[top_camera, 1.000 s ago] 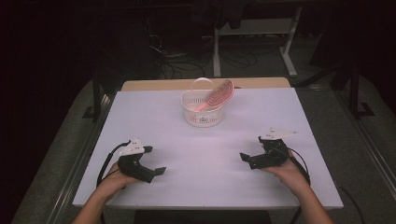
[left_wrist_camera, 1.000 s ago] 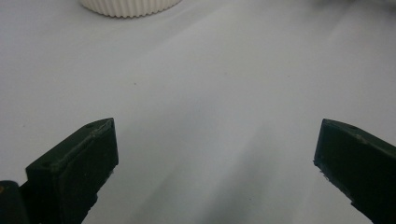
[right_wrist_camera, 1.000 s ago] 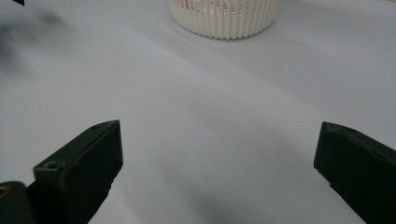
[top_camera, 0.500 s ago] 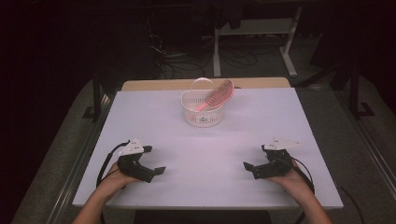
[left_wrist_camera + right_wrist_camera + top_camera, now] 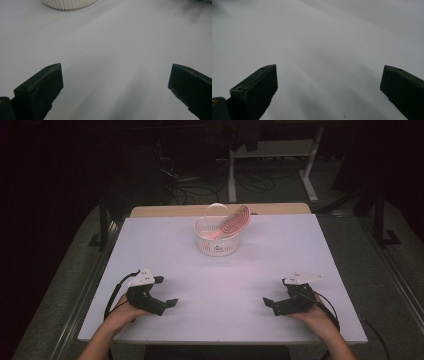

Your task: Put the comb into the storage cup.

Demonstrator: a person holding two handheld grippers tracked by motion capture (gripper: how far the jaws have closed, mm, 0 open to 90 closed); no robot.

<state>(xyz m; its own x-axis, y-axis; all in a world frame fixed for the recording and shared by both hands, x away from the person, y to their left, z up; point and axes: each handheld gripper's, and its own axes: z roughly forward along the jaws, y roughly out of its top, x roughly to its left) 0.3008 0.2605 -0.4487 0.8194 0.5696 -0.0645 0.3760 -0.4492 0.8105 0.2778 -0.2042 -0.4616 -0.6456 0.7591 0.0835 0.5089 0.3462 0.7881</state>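
Item: my left gripper (image 5: 167, 304), table (image 5: 300, 250) at 7 o'clock, jaws wide apart, empty. My right gripper (image 5: 270, 302), 5 o'clock, likewise. Pink hairbrush (image 5: 234, 223) leans in white basket (image 5: 216, 244), 12 o'clock.

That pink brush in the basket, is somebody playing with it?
Not right now. A person holds a left gripper and a right gripper, both resting near the front edge of the white table with jaws wide open and empty. The pink hairbrush leans in a small white basket at the far side, with nothing touching it.
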